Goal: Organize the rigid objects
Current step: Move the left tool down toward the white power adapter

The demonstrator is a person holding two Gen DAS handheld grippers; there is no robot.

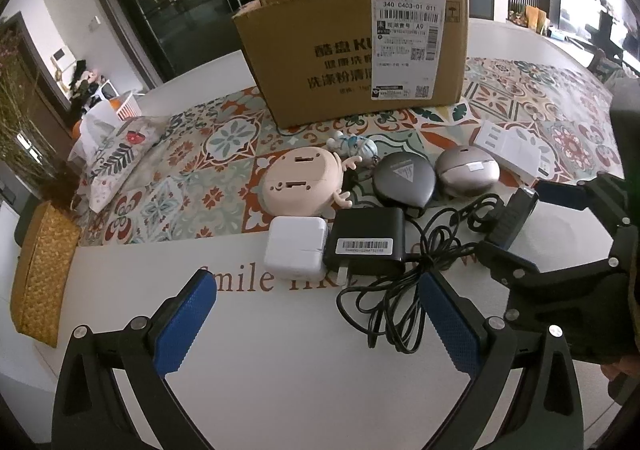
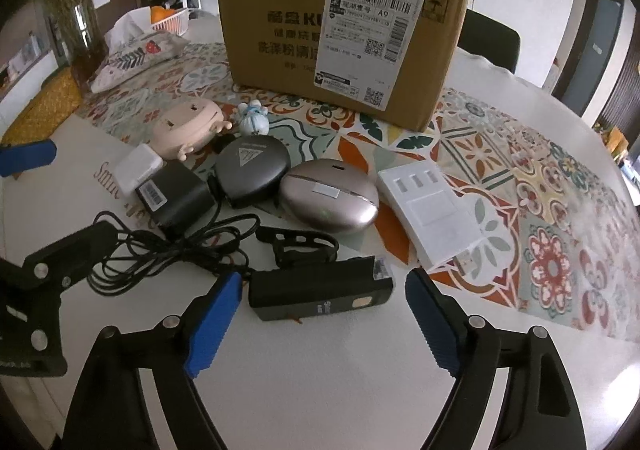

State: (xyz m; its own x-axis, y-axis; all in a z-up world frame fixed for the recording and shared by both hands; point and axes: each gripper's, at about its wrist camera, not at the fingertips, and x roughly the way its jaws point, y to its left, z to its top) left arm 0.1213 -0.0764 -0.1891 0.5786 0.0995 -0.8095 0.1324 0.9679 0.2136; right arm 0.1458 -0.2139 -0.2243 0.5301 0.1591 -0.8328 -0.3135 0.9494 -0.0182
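Observation:
A cardboard box stands at the back of the table, also in the right wrist view. In front lie a pink toy, a white charger, a black adapter with tangled cable, a dark round case, a silver case, a white pack and a black bike light. My left gripper is open, short of the chargers. My right gripper is open, its fingers either side of the bike light, and it shows in the left wrist view.
A small blue figurine sits behind the dark case. A floral pouch and a woven basket lie at the left. A patterned mat covers the table's back half. A black strap mount lies beside the light.

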